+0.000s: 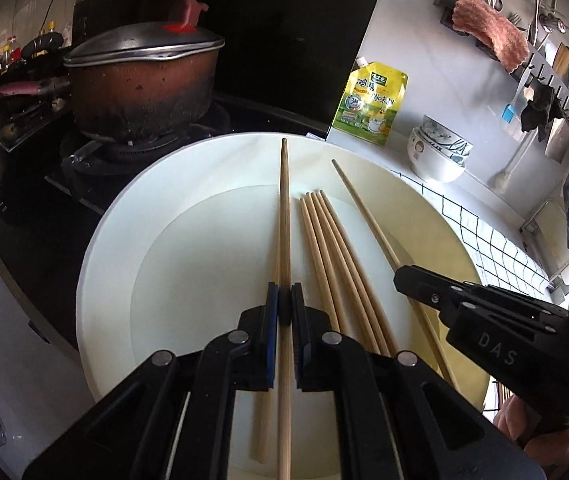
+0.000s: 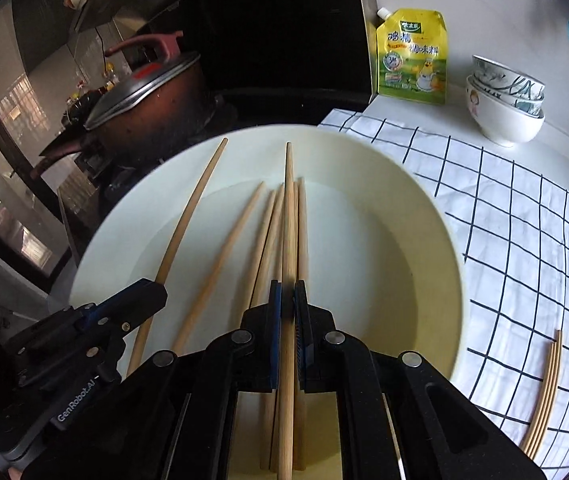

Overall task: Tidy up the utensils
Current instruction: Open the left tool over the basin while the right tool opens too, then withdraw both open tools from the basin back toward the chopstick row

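A large white plate (image 1: 116, 280) holds several wooden chopsticks (image 1: 336, 264). My left gripper (image 1: 284, 304) is shut on one chopstick (image 1: 284, 208) and holds it over the plate. My right gripper (image 2: 287, 300) is shut on another chopstick (image 2: 288, 216) above the bundle lying in the plate (image 2: 424, 248). In the left wrist view the right gripper (image 1: 408, 280) enters from the right with its chopstick (image 1: 360, 208). In the right wrist view the left gripper (image 2: 148, 292) sits at the left with its chopstick (image 2: 188, 216). A few chopsticks (image 2: 544, 392) lie on the checked cloth (image 2: 524, 220).
A lidded brown pot (image 1: 140, 80) stands on the black stove at the left. A yellow seasoning pouch (image 1: 370, 104) and stacked bowls (image 1: 440, 152) stand behind the plate. A wall rack with utensils and a pink cloth (image 1: 488, 36) hangs at the upper right.
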A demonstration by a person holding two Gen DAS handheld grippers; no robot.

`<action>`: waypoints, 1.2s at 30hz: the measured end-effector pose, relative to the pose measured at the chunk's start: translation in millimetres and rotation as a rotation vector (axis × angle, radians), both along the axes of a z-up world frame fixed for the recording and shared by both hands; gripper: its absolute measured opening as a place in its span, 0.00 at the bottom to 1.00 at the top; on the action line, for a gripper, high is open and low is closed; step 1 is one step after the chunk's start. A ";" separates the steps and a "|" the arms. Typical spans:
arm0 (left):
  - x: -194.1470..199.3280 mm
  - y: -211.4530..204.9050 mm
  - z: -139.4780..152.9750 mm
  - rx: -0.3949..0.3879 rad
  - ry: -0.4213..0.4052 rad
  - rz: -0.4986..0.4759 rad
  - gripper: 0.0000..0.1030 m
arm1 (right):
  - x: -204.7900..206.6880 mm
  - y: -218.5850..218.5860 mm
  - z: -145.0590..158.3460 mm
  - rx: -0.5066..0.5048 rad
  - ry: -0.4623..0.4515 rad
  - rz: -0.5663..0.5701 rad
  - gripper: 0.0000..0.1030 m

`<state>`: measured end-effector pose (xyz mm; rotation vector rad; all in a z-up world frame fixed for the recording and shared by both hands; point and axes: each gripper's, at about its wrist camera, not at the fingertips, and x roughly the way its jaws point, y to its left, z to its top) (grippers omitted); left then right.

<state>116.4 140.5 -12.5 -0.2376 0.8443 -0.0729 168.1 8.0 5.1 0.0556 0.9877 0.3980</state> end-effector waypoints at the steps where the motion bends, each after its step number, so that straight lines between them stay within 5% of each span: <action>1: -0.1 -0.2 -0.6 0.001 0.003 0.000 0.07 | 0.4 0.2 -1.4 -0.003 0.002 -0.002 0.06; 5: -1.3 0.0 -2.7 -0.002 0.019 0.005 0.11 | 0.0 0.0 -2.5 -0.013 0.006 -0.005 0.10; 7: -2.4 0.4 -2.0 0.000 0.018 0.007 0.29 | -2.2 -1.5 -0.6 -0.011 0.000 -0.008 0.26; 9: -7.0 0.2 1.4 0.019 -0.001 0.020 0.53 | -5.3 -3.9 3.5 -0.018 -0.022 -0.018 0.26; 10: -10.2 0.3 4.1 0.022 -0.016 0.025 0.55 | -6.7 -5.6 5.1 -0.020 -0.028 -0.022 0.26; 36: -52.6 -41.8 26.7 0.015 -0.049 -0.043 0.57 | -60.7 -62.0 33.8 0.024 -0.099 -0.101 0.31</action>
